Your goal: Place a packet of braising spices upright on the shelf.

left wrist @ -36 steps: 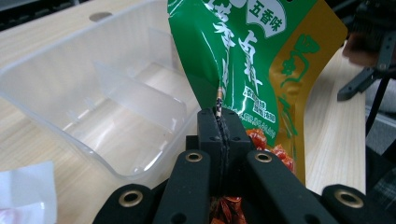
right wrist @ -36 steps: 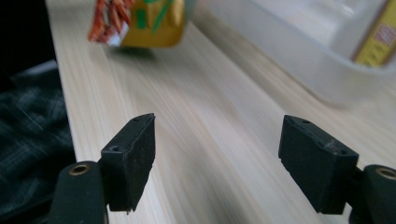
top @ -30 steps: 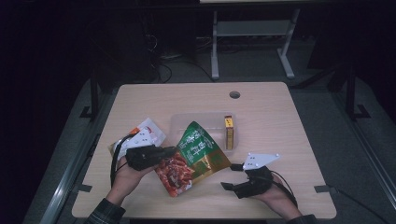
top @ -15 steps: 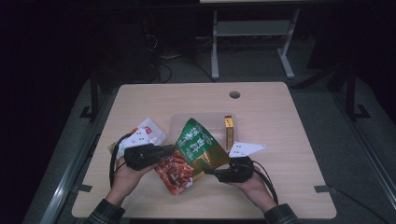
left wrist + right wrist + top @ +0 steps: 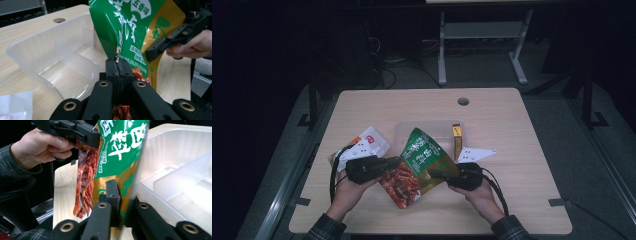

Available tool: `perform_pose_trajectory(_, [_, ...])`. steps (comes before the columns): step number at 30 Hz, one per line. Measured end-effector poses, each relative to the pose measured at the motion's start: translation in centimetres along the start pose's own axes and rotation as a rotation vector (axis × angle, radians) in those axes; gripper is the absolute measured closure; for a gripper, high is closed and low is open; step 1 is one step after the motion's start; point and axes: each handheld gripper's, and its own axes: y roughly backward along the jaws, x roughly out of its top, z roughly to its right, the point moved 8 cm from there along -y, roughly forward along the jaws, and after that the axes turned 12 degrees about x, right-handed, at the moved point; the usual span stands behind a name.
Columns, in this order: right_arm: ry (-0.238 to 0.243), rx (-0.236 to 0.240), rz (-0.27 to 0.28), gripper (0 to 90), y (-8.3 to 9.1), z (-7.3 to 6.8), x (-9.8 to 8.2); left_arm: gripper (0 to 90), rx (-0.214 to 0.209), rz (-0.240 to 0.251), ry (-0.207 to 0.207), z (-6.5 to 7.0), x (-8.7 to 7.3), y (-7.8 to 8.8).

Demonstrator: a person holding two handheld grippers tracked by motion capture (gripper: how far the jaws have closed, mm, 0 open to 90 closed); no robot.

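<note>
Clearly, green snack bag reads "五香味".

this looks like a lab or test room set up for recording, not a home. a plain light-wood desk with a round cable hole near its far edge stands on grey carpet in a dark room. beyond the far edge are the metal legs of another bench and loose cables on the floor. dark metal rails run along the desk's left and right edges.
</note>
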Motion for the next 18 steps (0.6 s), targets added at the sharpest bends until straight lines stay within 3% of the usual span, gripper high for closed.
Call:
perform_pose_trajectory(3, [-0.011, 0.014, -0.014, 88.7, 0.28, 0.07, 0.13, 89.1, -0.005, -0.01, 0.014, 0.15, -0.37, -0.07])
perform_pose_trajectory(12, [-0.009, 0.026, -0.059, 89.2, 0.31, -0.09, 0.28, 88.3, -0.004, -0.015, 0.006, 0.41, -0.79, 0.07])
perform_pose_trajectory(18, [0.025, 0.03, -0.08, 89.4, 0.8, -0.38, 1.01, 81.4, -0.015, -0.018, -0.006, 0.48, -1.15, 0.26])
